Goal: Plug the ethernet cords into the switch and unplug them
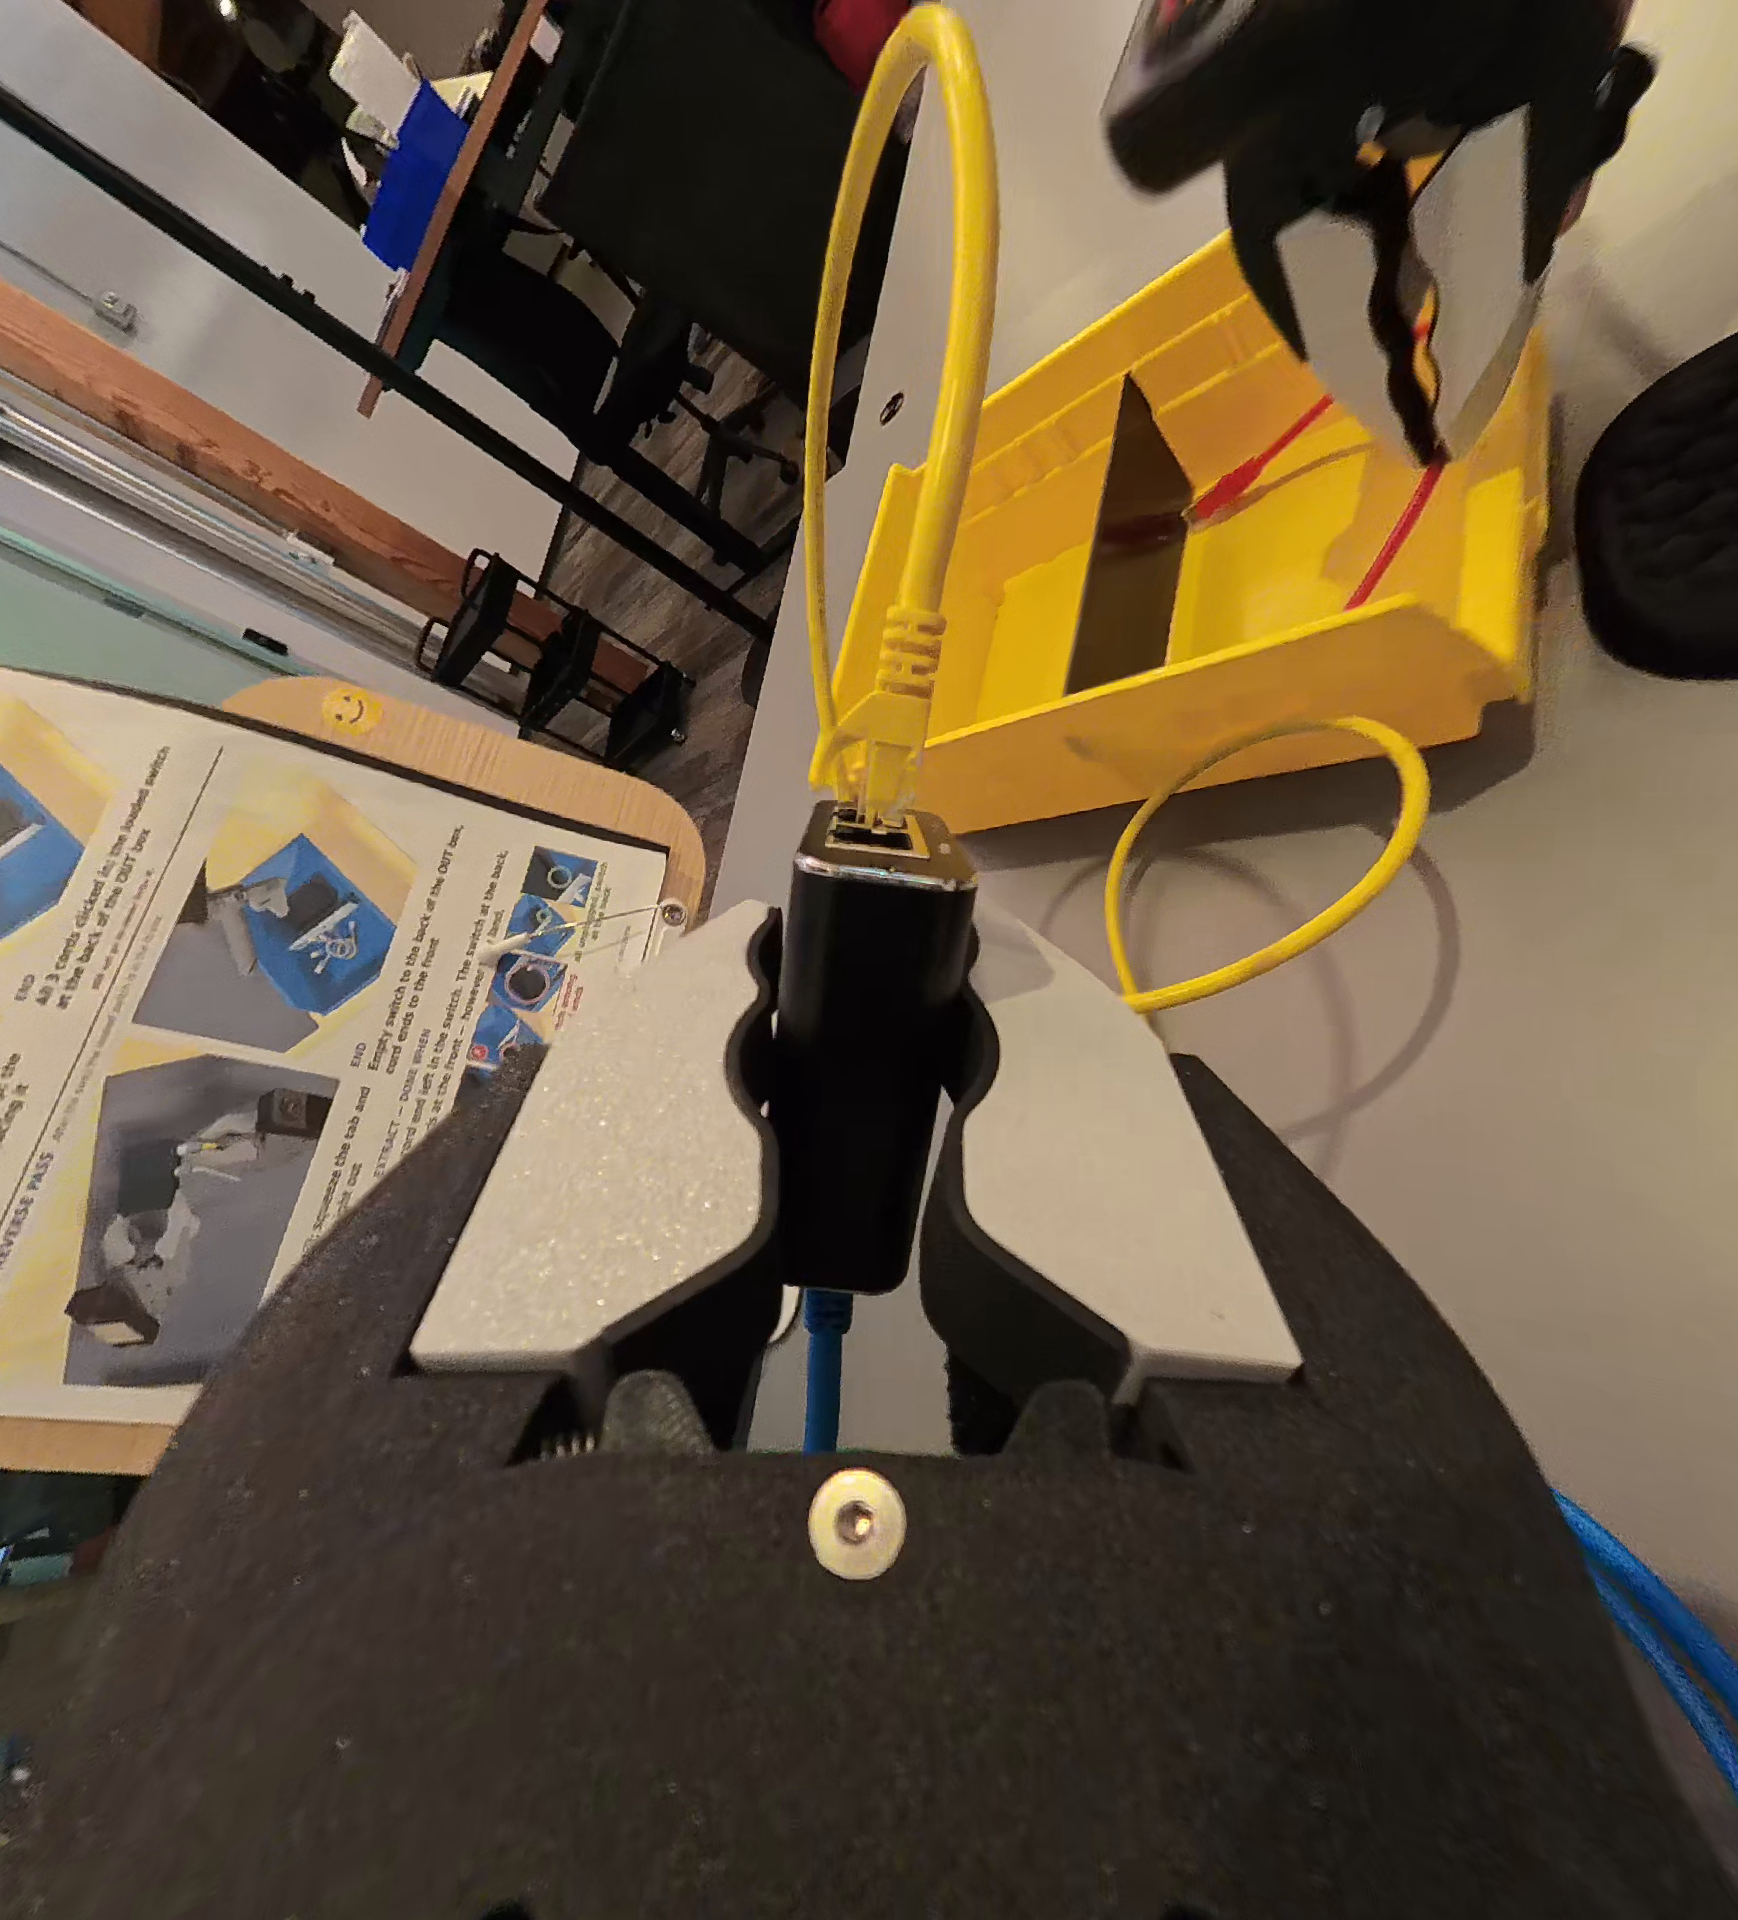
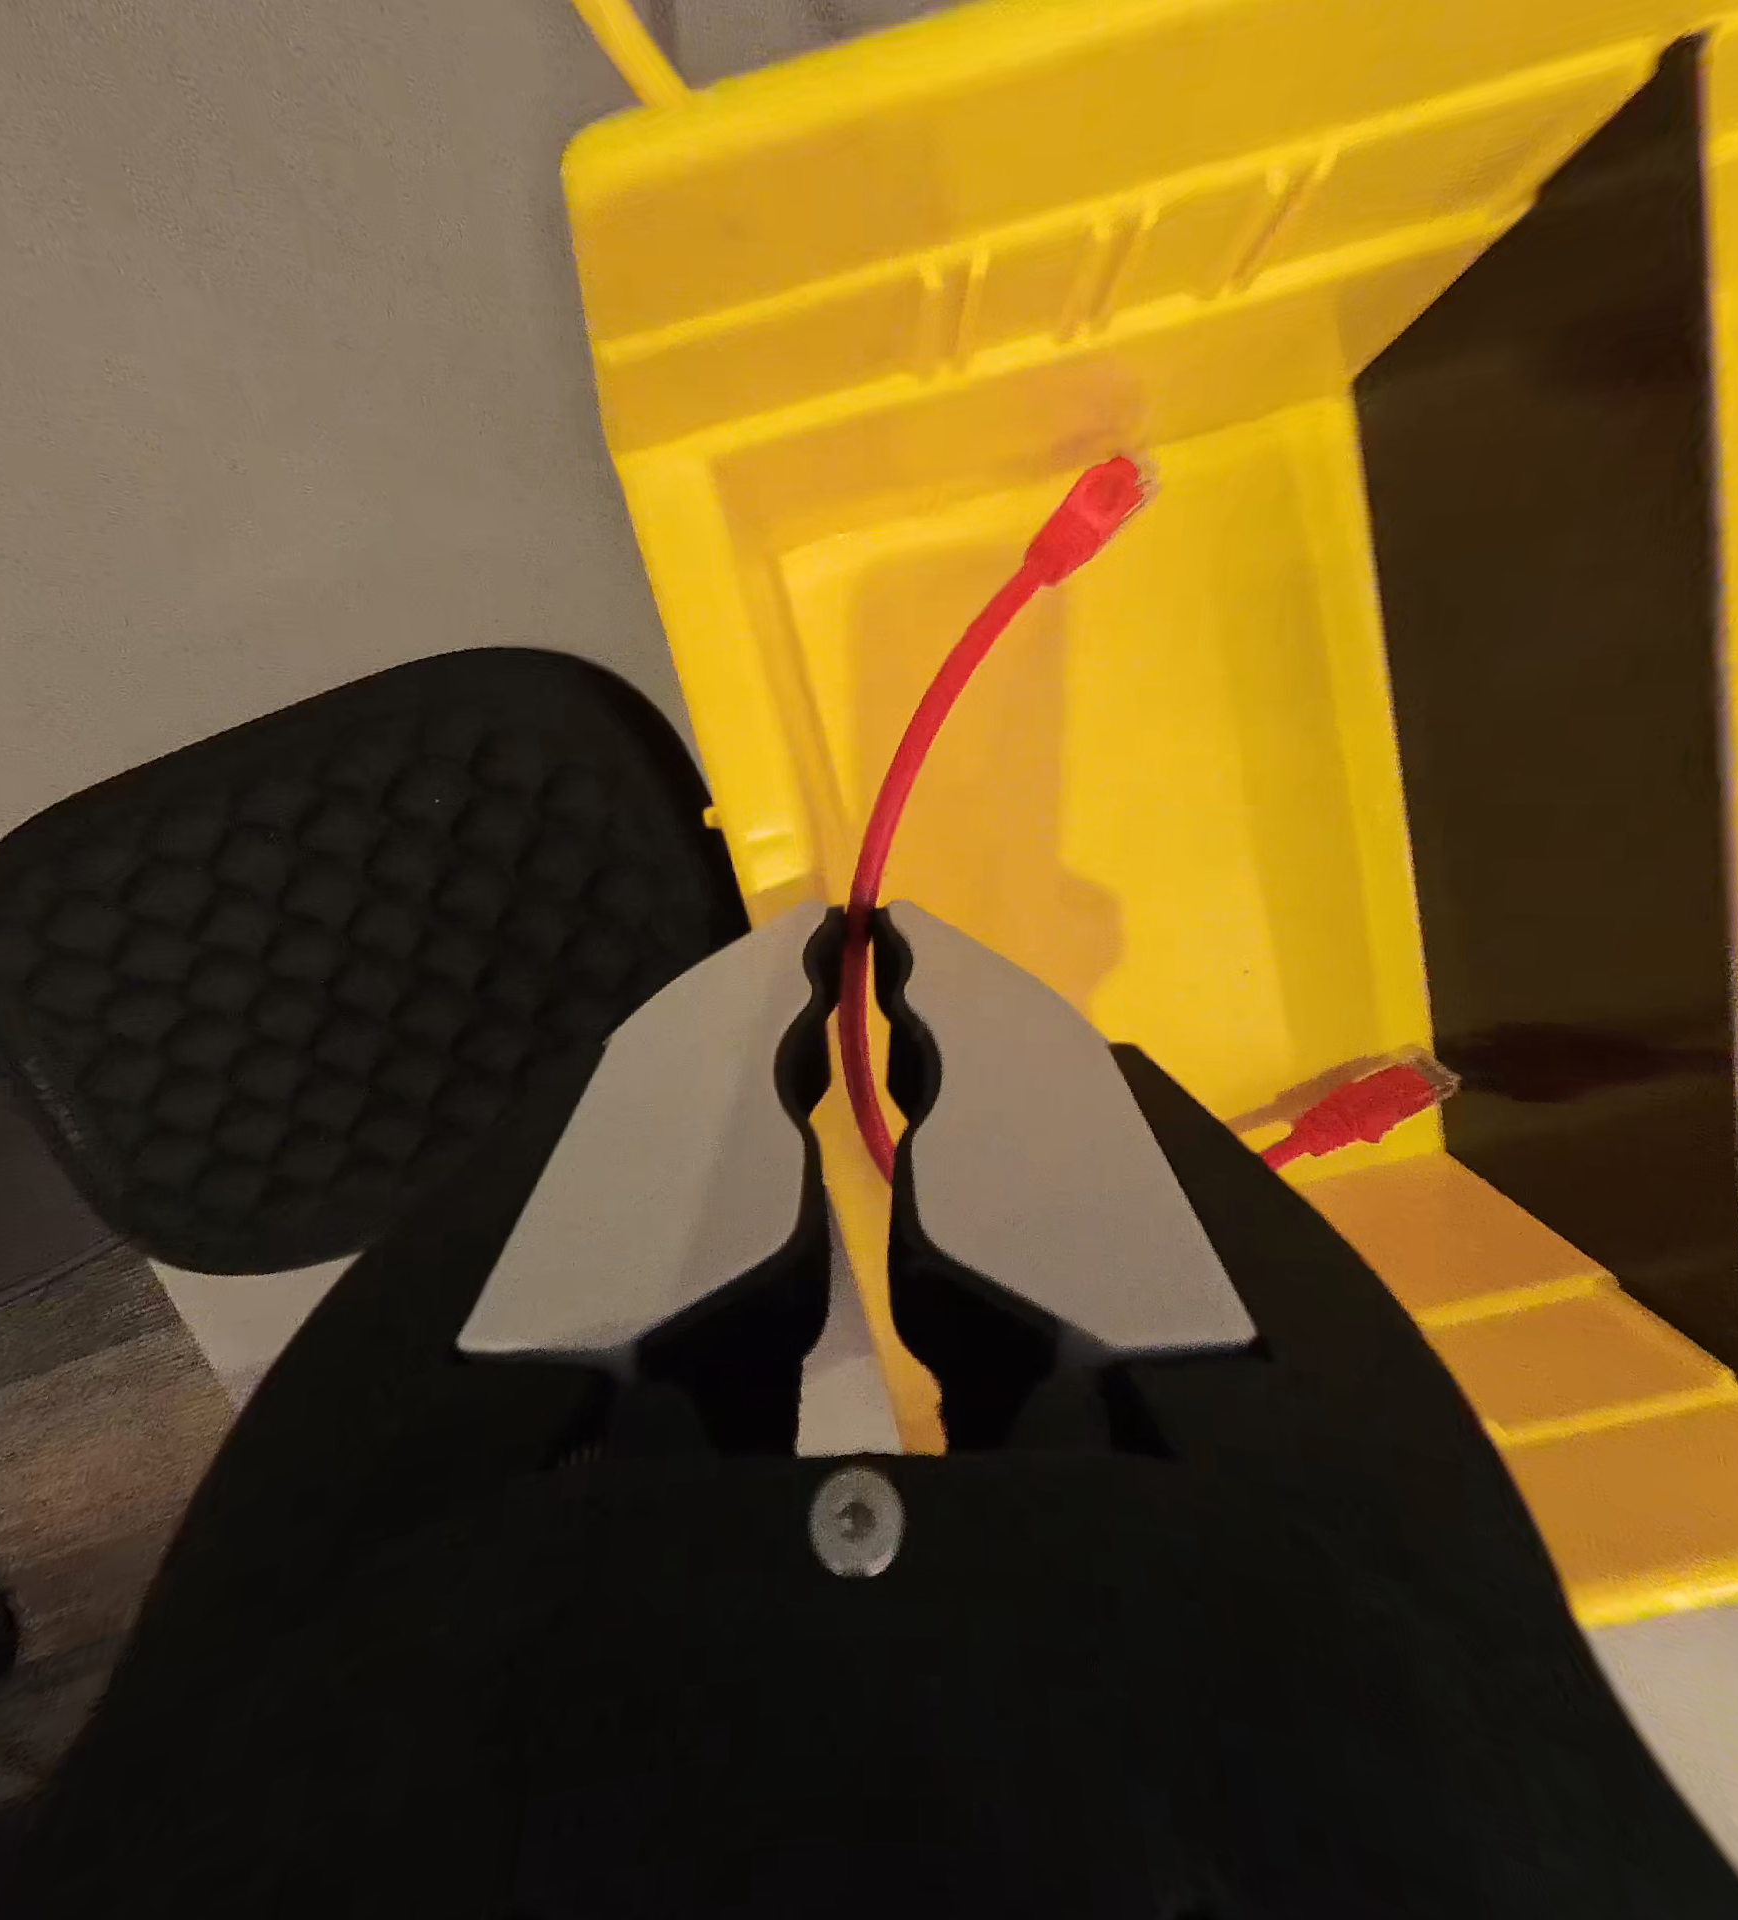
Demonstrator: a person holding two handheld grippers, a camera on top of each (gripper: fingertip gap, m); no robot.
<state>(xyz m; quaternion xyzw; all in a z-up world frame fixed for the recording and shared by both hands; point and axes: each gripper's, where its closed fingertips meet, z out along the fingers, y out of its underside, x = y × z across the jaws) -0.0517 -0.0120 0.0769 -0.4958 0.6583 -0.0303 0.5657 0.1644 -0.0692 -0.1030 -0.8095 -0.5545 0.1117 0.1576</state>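
The left gripper (image 1: pixel 870 1039) is clamping the black switch (image 1: pixel 870 1049), yellow ethernet cord (image 1: pixel 891 343) plugged into its ports at twelve o'clock. The right gripper (image 2: pixel 857 920) is pinching the red ethernet cord (image 2: pixel 932 717) over the yellow bin (image 2: pixel 958 260). At nine o'clock, a printed instruction sheet (image 1: pixel 169 1039) is lying there.

Left tool (image 1: pixel 870 997) and right tool (image 2: pixel 854 925), black textured bodies, grey wavy-edged fingers (image 1: pixel 636 1122), silver centre screw (image 1: pixel 857 1524)
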